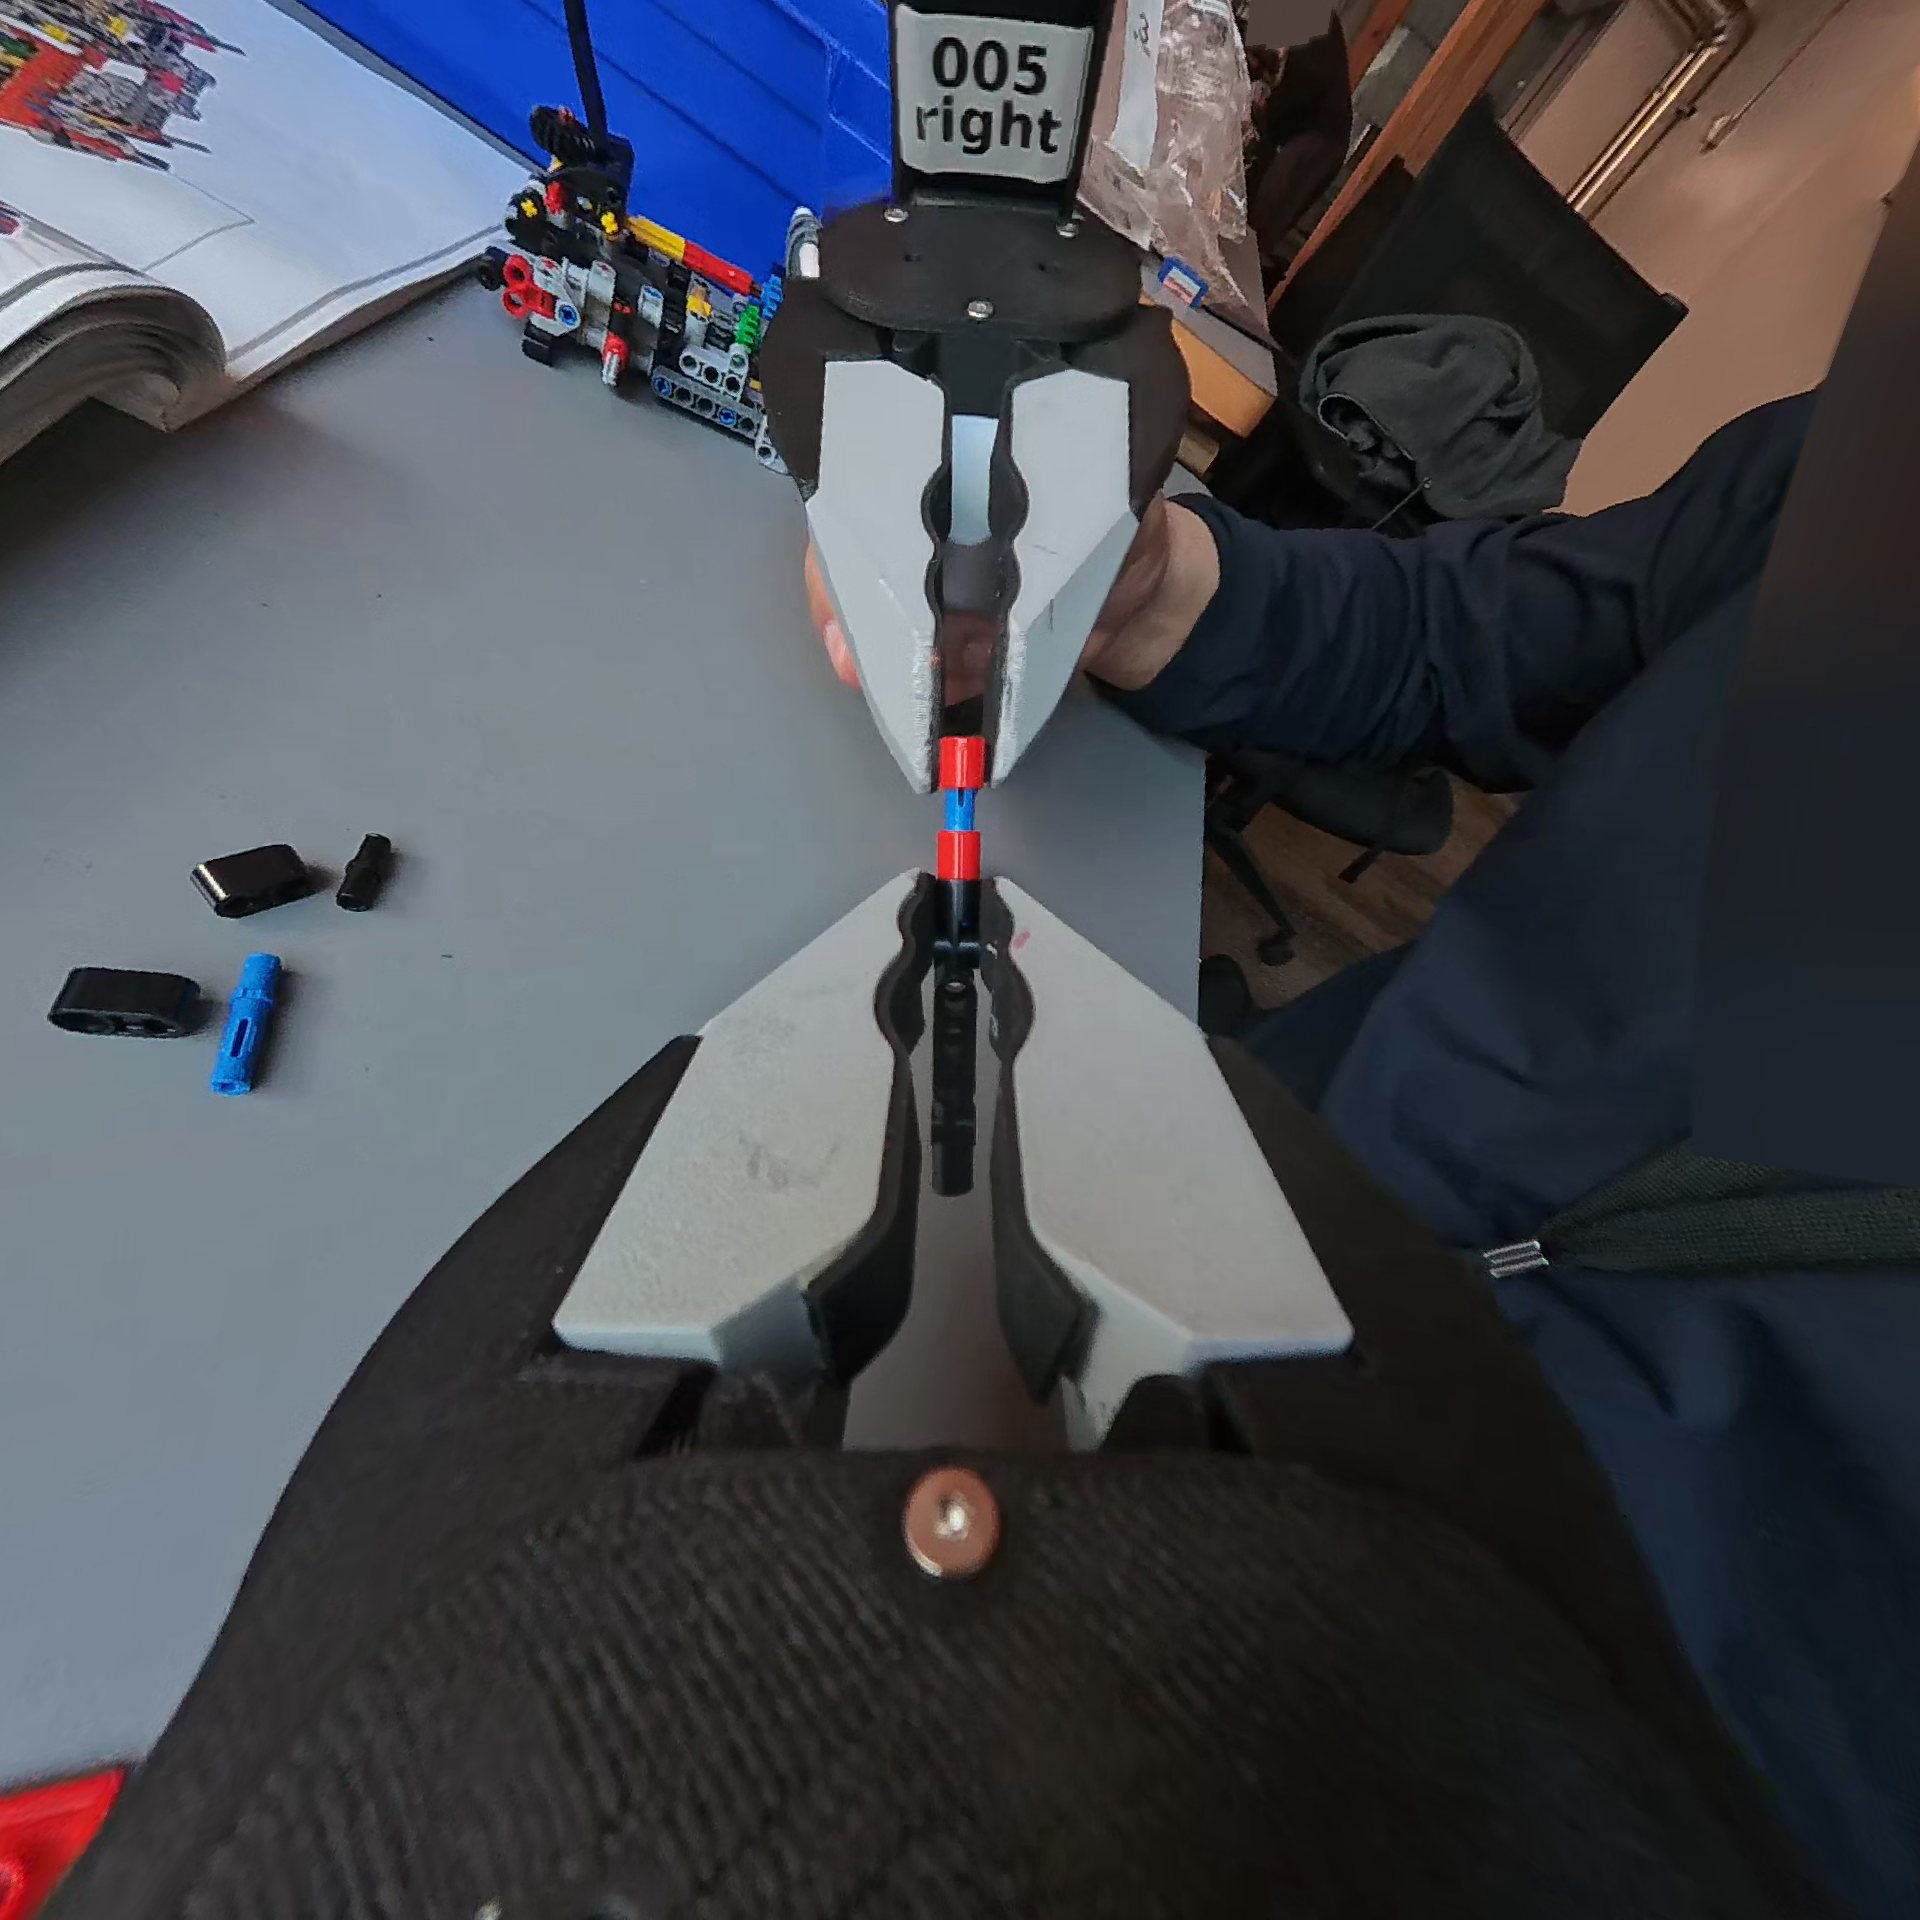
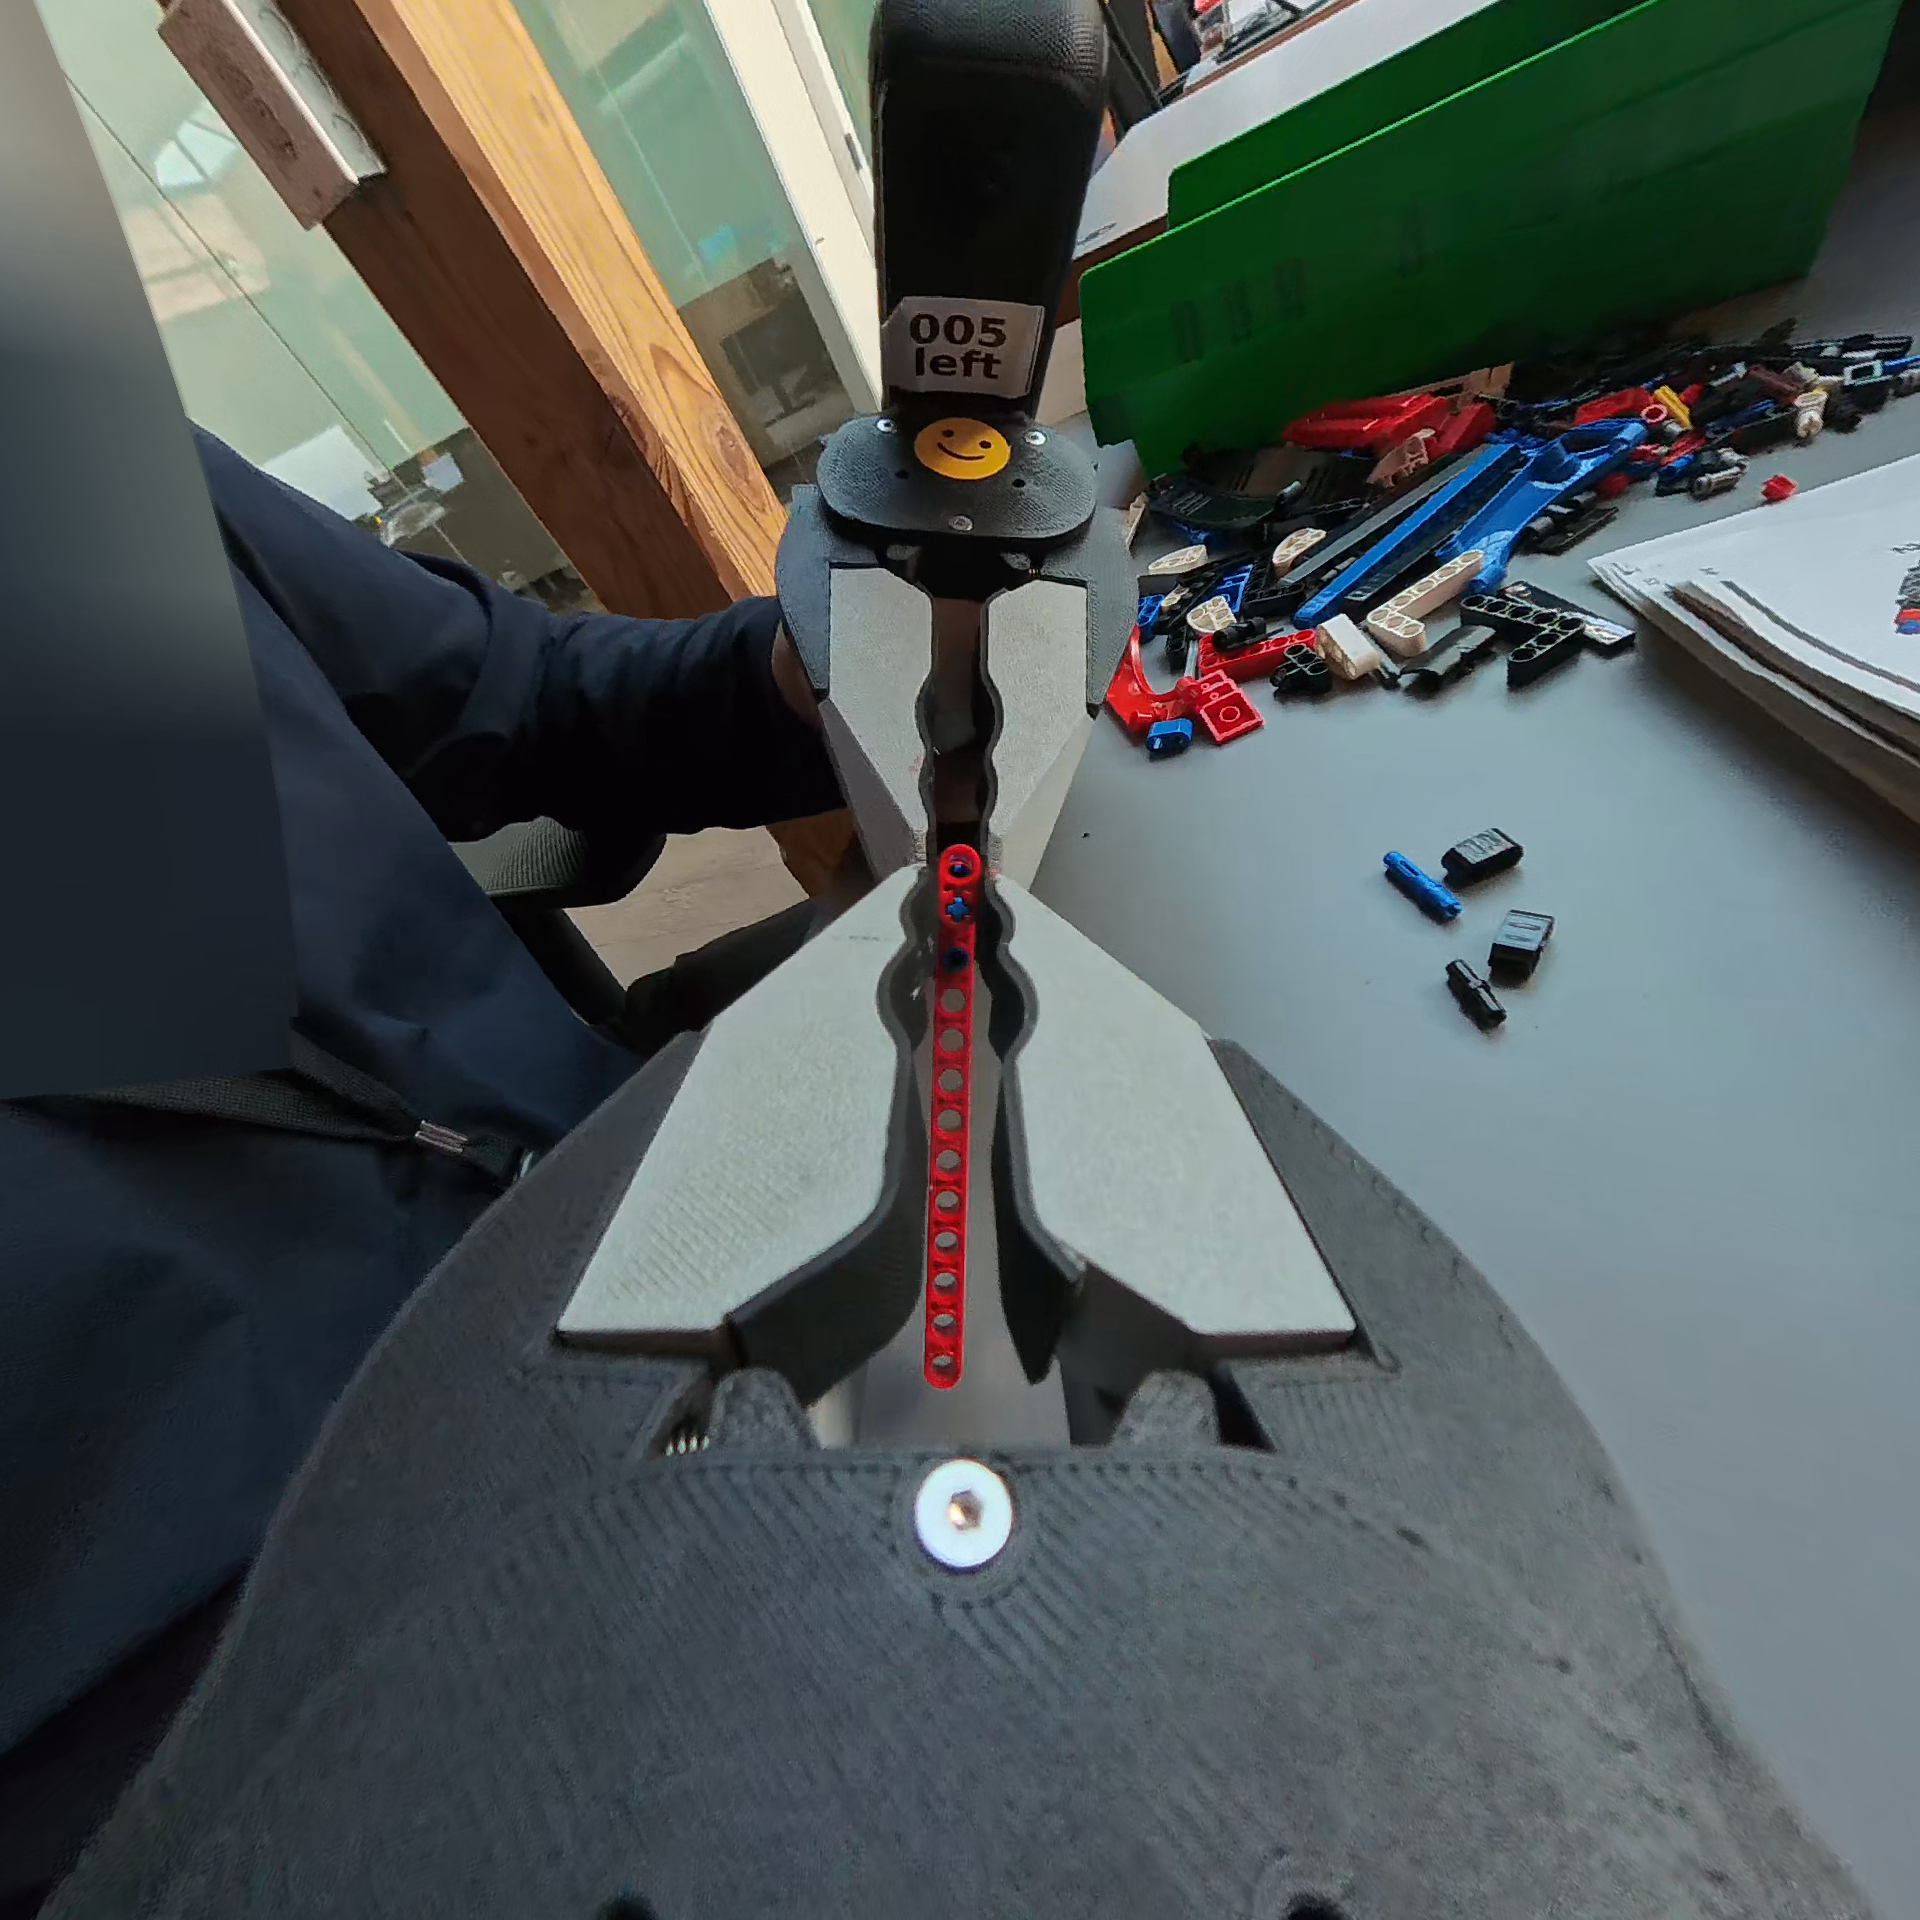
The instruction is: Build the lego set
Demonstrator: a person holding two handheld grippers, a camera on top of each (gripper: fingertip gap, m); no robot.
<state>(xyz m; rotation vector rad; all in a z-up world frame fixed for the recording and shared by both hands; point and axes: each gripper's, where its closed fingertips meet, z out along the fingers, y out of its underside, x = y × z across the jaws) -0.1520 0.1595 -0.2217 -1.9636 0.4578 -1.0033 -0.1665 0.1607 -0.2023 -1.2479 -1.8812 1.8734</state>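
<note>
Left wrist view puts your left claw (image 1: 956, 883) at centre frame, clenched on a black perforated beam (image 1: 953, 1049) that runs back between its fingers. Facing it from the upper centre, your right claw (image 1: 961, 764) pinches the edge of a red beam (image 1: 960, 765); a blue pin (image 1: 958, 810) joins that to a second red piece (image 1: 958, 854) sitting just at the left claw's tips. A white label with black printing sits on the right claw's handle at the top.

Right wrist view shows the same red beam (image 2: 948, 1122) as a long perforated strip clamped flat between the right claw's (image 2: 957, 883) pads, with blue pin ends in its far holes. The left claw (image 2: 961, 831) meets it tip to tip, bearing a white printed label and a yellow smiley sticker (image 2: 961, 448).

On the grey desk (image 1: 468, 623), at the left of the left view, lie two black links (image 1: 249, 880) (image 1: 125, 1000), a black pin (image 1: 364, 871) and a loose blue pin (image 1: 247, 1023). A brick assembly (image 1: 644, 301) and an open instruction booklet (image 1: 156, 239) sit upper left; no brand reads clearly.
</note>
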